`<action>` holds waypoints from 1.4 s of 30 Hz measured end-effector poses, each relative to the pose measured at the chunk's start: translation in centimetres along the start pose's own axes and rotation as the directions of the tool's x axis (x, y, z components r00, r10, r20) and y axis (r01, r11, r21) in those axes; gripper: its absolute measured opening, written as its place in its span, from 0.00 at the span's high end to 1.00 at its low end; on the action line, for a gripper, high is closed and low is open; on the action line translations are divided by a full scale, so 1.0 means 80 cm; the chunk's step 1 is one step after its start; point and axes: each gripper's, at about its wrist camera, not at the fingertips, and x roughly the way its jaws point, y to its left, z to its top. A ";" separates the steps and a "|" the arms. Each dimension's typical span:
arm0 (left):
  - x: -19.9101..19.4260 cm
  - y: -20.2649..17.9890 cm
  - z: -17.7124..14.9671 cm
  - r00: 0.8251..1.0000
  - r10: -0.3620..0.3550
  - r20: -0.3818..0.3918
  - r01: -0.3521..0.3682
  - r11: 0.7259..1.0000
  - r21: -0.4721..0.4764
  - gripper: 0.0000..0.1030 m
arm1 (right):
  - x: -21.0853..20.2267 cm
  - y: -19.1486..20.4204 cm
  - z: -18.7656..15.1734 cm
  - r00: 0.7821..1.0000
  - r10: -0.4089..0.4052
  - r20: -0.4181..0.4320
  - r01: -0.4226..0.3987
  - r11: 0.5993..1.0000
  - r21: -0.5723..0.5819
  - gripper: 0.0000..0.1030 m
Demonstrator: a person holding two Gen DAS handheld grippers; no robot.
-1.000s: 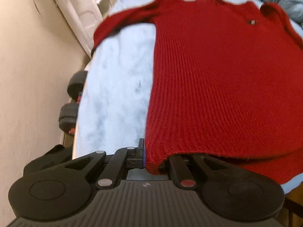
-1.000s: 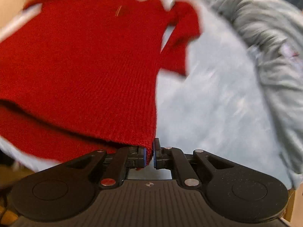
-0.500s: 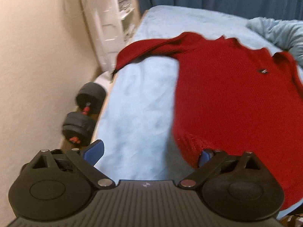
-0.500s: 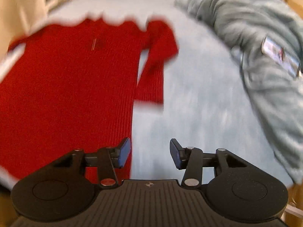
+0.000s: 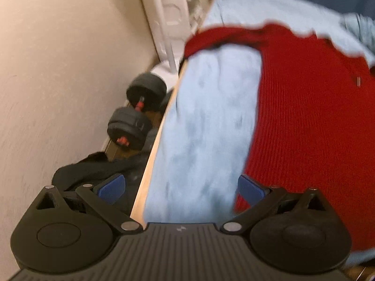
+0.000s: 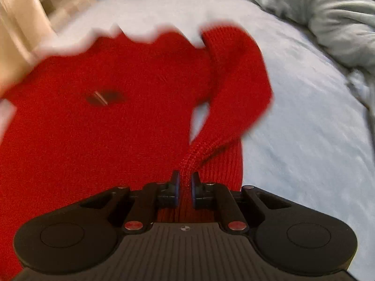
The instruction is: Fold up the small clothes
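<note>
Red knit, the sweater (image 6: 98, 121) lies spread flat on the pale blue bed (image 6: 304, 140), my landmark here. My right gripper (image 6: 185, 185) has just closed, its pads pinched on the cuff of the sleeve (image 6: 236, 89) above the bed. My left gripper (image 5: 180, 187) has just opened wide and holds nothing, over the bed's wooden edge, beside the sweater's hem. A dumbbell (image 5: 138, 114) rests on the floor beside the bed.

To your left, bare blue sheet (image 5: 206, 121) lies clear between the red sweater (image 5: 311, 117) and the bed's wooden edge (image 5: 152, 154). Past that edge, a dumbbell (image 5: 138, 112) and dark cloth (image 5: 93, 166) fill the gap by the wall (image 5: 58, 70). To your right, open sheet runs to a rumpled grey blanket (image 6: 328, 16).
</note>
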 end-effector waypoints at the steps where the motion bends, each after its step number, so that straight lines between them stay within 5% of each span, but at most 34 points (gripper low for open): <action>1: -0.003 0.002 0.012 1.000 -0.007 0.021 0.008 0.999 -0.045 0.00 | -0.020 -0.008 0.019 0.998 0.023 0.053 -0.025 0.999 0.032 0.91; 3: -0.007 0.003 0.035 0.998 -0.015 0.055 0.021 0.992 -0.126 0.00 | -0.072 -0.047 0.072 0.969 0.003 0.248 -0.043 0.987 0.158 0.92; 5: -0.013 -0.002 0.057 0.996 -0.014 0.084 0.030 0.980 -0.195 0.00 | -0.129 -0.112 0.113 0.891 -0.171 0.420 -0.016 0.914 0.405 1.00; 7: -0.018 -0.007 0.076 0.994 -0.025 0.104 0.049 0.970 -0.238 0.00 | -0.185 -0.188 0.132 0.770 -0.502 0.393 0.084 0.691 0.718 0.96; 8: -0.019 -0.011 0.084 0.993 -0.031 0.113 0.059 0.966 -0.252 0.00 | -0.204 -0.217 0.135 0.724 -0.604 0.333 0.113 0.579 0.807 0.76; 9: -0.020 -0.015 0.089 0.992 -0.035 0.121 0.065 0.964 -0.257 0.00 | -0.218 -0.242 0.137 0.718 -0.619 0.319 0.106 0.550 0.828 0.41; 12: -0.017 -0.031 0.097 0.992 -0.038 0.123 0.066 0.969 -0.237 0.00 | -0.242 -0.251 0.125 0.707 -0.559 0.434 0.114 0.694 0.711 0.39; 14: -0.007 -0.042 0.097 0.993 -0.051 0.105 0.074 0.971 -0.227 0.00 | -0.237 -0.228 0.114 0.729 -0.487 0.481 0.165 0.807 0.567 0.38; 16: -0.001 -0.050 0.093 0.994 -0.070 0.087 0.088 0.970 -0.225 0.00 | -0.211 -0.199 0.100 0.814 -0.367 0.450 0.191 0.901 0.389 0.39; 19: 0.002 -0.060 0.086 0.993 -0.086 0.086 0.102 0.972 -0.210 0.00 | -0.152 -0.165 0.075 0.909 -0.277 0.310 0.229 0.956 0.182 0.40; 21: 0.005 -0.061 0.083 0.993 -0.089 0.081 0.104 0.974 -0.202 0.00 | -0.096 -0.152 0.054 0.966 -0.194 0.172 0.175 0.977 0.119 0.48; 23: 0.009 -0.062 0.082 0.994 -0.082 0.072 0.095 0.975 -0.202 0.00 | -0.044 -0.147 0.039 0.992 -0.118 0.052 0.109 0.983 0.150 0.63; 26: 0.017 -0.060 0.084 0.996 -0.070 0.053 0.080 0.974 -0.213 0.00 | 0.027 -0.149 0.028 0.991 -0.134 -0.019 0.135 0.962 0.237 0.69; 30: 0.027 -0.054 0.097 0.998 -0.037 0.052 0.049 0.969 -0.244 0.00 | 0.063 -0.176 0.066 0.973 -0.221 0.073 0.179 0.912 0.370 0.70; 33: 0.040 -0.044 0.108 0.998 -0.016 0.054 0.031 0.957 -0.290 0.00 | 0.088 -0.208 0.119 0.939 -0.333 0.081 0.277 0.877 0.392 0.73; 35: 0.054 -0.037 0.115 0.999 0.013 0.044 0.002 0.942 -0.336 0.00 | 0.104 -0.224 0.150 0.883 -0.466 0.058 0.417 0.834 0.362 0.77; 36: 0.059 -0.034 0.118 0.999 0.020 0.041 -0.005 0.934 -0.356 0.00 | 0.104 -0.233 0.164 0.821 -0.567 0.070 0.509 0.782 0.361 0.76; 37: 0.066 -0.032 0.121 0.999 0.026 0.040 -0.009 0.925 -0.380 0.00 | 0.100 -0.242 0.172 0.774 -0.623 0.112 0.546 0.746 0.380 0.73; 38: 0.071 -0.030 0.126 0.999 0.026 0.041 -0.008 0.918 -0.395 0.00 | 0.088 -0.244 0.175 0.759 -0.631 0.162 0.532 0.744 0.404 0.70; 42: 0.099 -0.030 0.152 0.996 0.017 0.085 0.017 0.924 -0.383 0.00 | 0.054 -0.227 0.148 0.867 -0.455 0.205 0.358 0.854 0.378 0.61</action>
